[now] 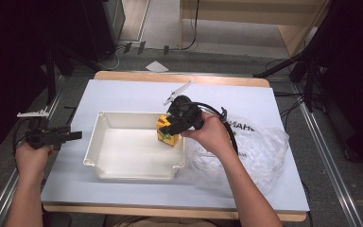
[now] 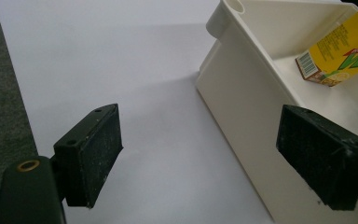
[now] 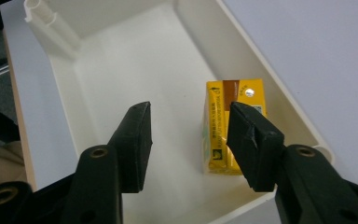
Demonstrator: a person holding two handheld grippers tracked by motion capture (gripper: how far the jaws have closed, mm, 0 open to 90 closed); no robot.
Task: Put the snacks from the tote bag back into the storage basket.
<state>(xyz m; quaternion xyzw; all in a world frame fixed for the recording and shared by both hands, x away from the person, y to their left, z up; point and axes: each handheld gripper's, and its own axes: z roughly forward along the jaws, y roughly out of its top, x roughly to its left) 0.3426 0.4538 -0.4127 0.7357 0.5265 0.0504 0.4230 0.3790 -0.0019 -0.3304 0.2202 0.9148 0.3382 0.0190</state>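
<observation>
A: How is the small yellow cardboard drink carton (image 3: 230,130) seen?
B: Upright, with a brown top bearing a round foil seal, at the 3 o'clock end of the white rectangular plastic tub (image 1: 105,156).
A: And the tongs?
B: The right gripper (image 3: 189,140) is released above the carton, nothing clamped. The left gripper (image 2: 198,158) is spread wide at 9 o'clock.
A: What lies around?
B: A crumpled clear plastic bag (image 1: 260,151) is seen at 3 o'clock.
</observation>
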